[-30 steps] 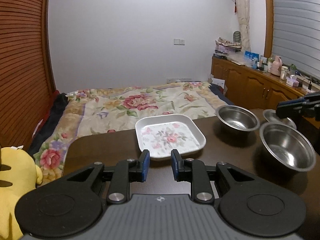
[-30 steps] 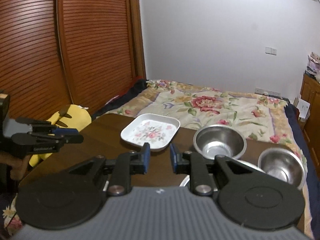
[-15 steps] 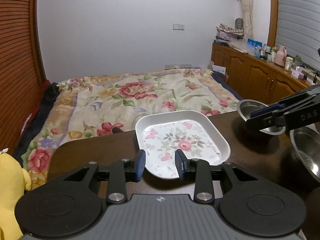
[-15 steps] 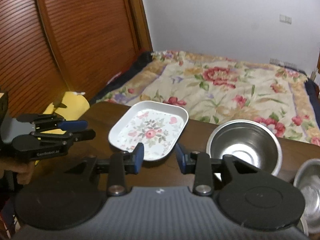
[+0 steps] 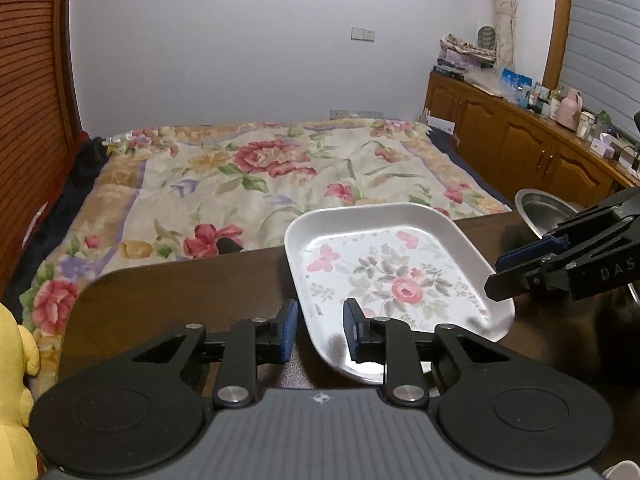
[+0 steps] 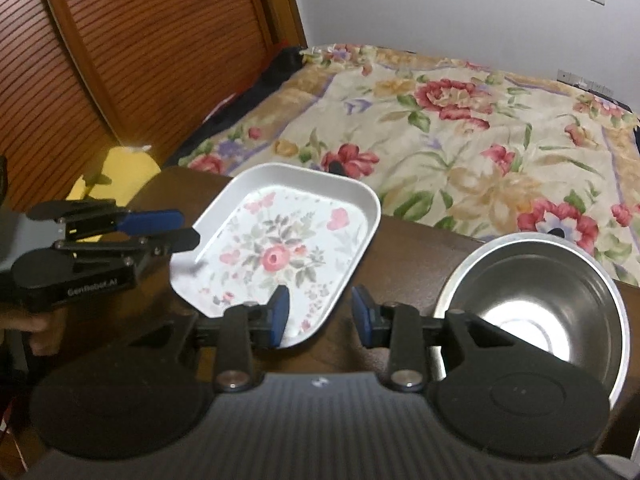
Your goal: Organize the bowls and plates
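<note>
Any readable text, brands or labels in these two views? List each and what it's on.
"DAS": on the side of the right claw, left wrist view; cut off at the picture's edge.
"GenRobot.AI": on the side of the left claw, right wrist view; slightly blurred, so the spelling is likely but not certain.
Boxes and bottles on the sideboard: labels too small to read.
Floral plate: pattern only, no text.

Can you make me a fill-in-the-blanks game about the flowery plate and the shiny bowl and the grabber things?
1. The flower plate lies on a dark brown ____.
2. The shiny bowl has ____ inside it.
3. The pads on the right gripper are the colour ____.
4. Behind the table is a ____ with a flowery cover.

Missing words: table; nothing; blue; bed
</note>
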Demonstrator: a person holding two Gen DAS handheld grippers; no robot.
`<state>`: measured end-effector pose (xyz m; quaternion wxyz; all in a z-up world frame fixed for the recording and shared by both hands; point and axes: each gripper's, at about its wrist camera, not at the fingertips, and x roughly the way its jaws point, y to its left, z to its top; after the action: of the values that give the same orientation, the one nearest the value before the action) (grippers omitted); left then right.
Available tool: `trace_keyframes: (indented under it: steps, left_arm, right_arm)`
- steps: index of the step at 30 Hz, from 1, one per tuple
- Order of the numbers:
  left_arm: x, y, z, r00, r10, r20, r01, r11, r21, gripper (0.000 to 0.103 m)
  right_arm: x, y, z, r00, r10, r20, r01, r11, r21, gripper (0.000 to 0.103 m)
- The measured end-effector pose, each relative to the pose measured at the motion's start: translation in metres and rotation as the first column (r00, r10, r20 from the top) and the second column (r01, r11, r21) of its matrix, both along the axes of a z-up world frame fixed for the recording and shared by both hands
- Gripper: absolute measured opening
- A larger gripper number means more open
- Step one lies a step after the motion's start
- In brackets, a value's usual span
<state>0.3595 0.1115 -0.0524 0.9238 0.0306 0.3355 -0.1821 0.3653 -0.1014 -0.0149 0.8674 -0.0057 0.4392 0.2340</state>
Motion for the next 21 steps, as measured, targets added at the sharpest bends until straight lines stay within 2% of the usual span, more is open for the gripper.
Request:
trace_keyframes:
  steps: [9,11,16,17,18,21]
  left_arm:
    - [0.004,-0.001,-0.005,1.0,-0.002,-0.009,0.002,1.0,-0.014,0.023]
    - [0.005,0.0,-0.007,1.0,0.0,-0.013,-0.001,1.0,-0.013,0.019]
    - [0.009,0.005,-0.011,1.0,0.01,-0.027,-0.011,0.999,-0.033,0.018]
    - [0.01,0.006,-0.012,0.999,0.009,-0.031,-0.01,0.999,-0.044,0.018]
    - [0.01,0.005,-0.011,0.999,0.009,-0.032,-0.011,0.999,-0.047,0.018]
    - [0.009,0.004,-0.011,1.0,0.007,-0.028,-0.008,0.999,-0.046,0.016]
  right_arm:
    - [0.005,0.005,-0.007,1.0,-0.001,-0.01,0.001,1.0,-0.012,0.034]
    - [0.006,0.006,-0.008,1.0,-0.004,-0.014,0.004,1.0,-0.015,0.032]
    - [0.009,0.008,-0.009,1.0,-0.01,-0.016,0.01,1.0,-0.029,0.025]
    - [0.009,0.008,-0.01,1.0,-0.008,-0.012,0.008,0.999,-0.035,0.018]
    - [0.009,0.008,-0.01,1.0,-0.002,-0.01,0.001,0.999,-0.043,0.015]
    - [0.009,0.007,-0.01,1.0,0.002,-0.011,-0.003,0.999,-0.054,0.015]
